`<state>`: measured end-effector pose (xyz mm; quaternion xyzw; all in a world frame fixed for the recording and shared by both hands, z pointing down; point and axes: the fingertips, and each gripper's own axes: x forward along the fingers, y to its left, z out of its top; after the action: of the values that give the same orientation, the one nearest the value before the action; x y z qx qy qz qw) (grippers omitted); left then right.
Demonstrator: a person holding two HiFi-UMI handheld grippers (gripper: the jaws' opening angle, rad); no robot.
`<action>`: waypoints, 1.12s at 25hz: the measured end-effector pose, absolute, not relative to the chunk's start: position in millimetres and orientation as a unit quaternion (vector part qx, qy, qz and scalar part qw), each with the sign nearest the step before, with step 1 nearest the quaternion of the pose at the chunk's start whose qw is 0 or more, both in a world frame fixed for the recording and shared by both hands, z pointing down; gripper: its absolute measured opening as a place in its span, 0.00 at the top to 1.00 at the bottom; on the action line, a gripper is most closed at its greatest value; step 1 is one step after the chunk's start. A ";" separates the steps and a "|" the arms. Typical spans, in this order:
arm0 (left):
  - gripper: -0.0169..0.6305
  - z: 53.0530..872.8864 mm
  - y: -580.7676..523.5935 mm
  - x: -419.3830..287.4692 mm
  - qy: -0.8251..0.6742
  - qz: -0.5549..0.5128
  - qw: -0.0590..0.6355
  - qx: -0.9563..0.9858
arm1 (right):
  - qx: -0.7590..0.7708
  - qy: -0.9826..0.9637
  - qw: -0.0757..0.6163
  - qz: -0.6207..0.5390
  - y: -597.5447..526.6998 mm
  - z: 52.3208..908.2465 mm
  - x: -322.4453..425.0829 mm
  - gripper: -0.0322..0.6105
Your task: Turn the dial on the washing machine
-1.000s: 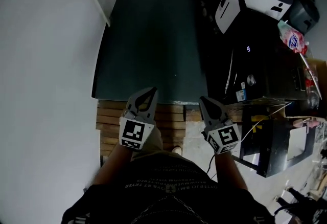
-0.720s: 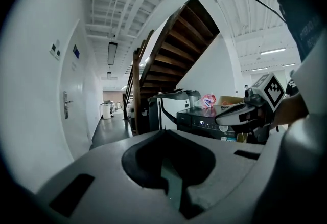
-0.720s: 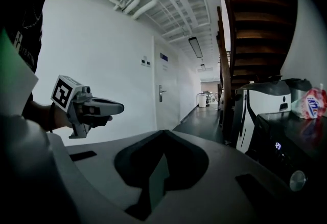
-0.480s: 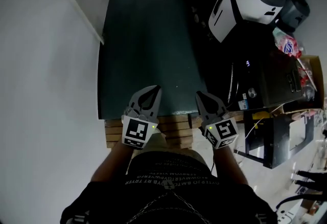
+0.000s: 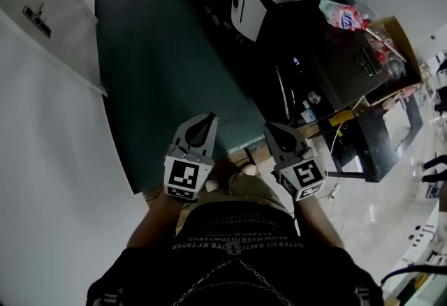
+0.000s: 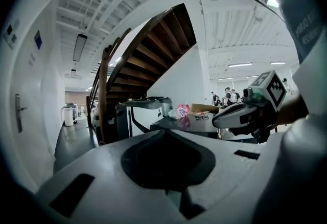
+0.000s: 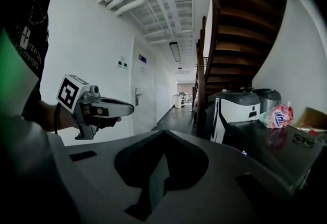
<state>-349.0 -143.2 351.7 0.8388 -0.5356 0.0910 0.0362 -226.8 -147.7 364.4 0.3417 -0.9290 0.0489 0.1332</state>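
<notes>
Head view: the left gripper [image 5: 207, 120] and right gripper [image 5: 270, 129] are both clenched on nothing and held at waist height, probably just being carried. The washing machine [image 5: 339, 70] stands well off to the right, its dial [image 5: 313, 97] untouched.

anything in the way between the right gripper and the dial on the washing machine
Nothing visible stands in the way. The right gripper, jaws shut and empty, is held short of the dark washing machine, and only open space shows between it and the round silver dial.
</notes>
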 end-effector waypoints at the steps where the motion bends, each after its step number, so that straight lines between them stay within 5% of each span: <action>1: 0.98 352.1 -147.4 -339.8 -0.526 0.093 0.033 0.845 | 0.354 -0.925 0.131 0.049 -150.4 364.8 -216.6 0.95; 28: 0.97 327.4 -284.3 -90.8 -0.380 0.115 -0.016 0.918 | 0.504 -0.857 0.086 0.068 -252.7 359.5 24.7 0.95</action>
<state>-90.8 -284.3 327.4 0.9179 -0.3795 0.1151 -0.0158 24.7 -252.7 359.5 0.5040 -0.8568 0.0682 0.0856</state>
